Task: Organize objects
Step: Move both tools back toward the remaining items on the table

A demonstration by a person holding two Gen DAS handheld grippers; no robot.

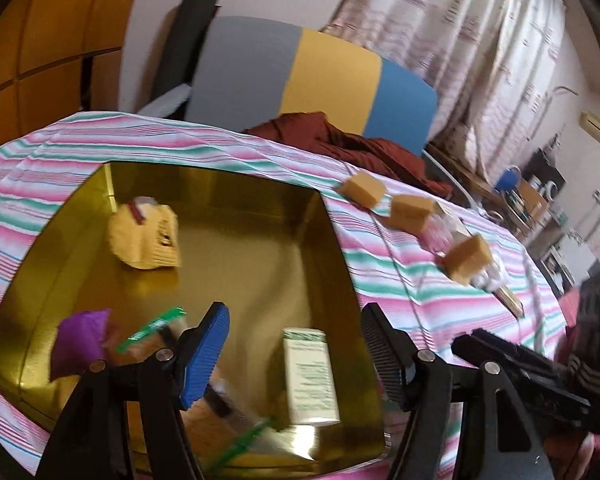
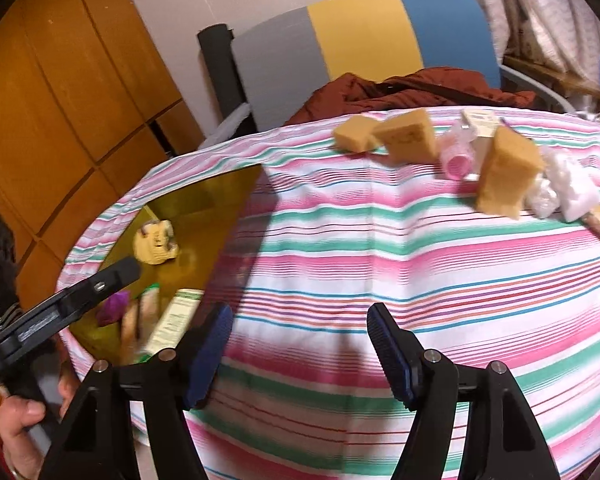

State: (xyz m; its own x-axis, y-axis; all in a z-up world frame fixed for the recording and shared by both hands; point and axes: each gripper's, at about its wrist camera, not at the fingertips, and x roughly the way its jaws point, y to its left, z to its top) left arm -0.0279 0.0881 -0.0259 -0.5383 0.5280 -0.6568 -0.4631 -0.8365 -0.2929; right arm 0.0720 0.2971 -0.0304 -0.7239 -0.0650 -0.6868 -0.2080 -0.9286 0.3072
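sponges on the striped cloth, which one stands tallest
The right-hand sponge, beside the white wrapping: it stands on end, while the other two sponges sit lower.

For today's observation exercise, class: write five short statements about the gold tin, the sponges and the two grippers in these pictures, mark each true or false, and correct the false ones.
1. The gold tin holds a yellow knitted item. True.
2. All three sponge blocks are inside the tin. False: the sponge blocks lie outside it on the striped cloth.
3. The left gripper grips the white and green box. False: its jaws stand open, and the white and green box lies in the tin.
4. The right gripper is over the striped cloth with nothing between its jaws. True.
5. A red-brown garment lies on the chair behind the table. True.
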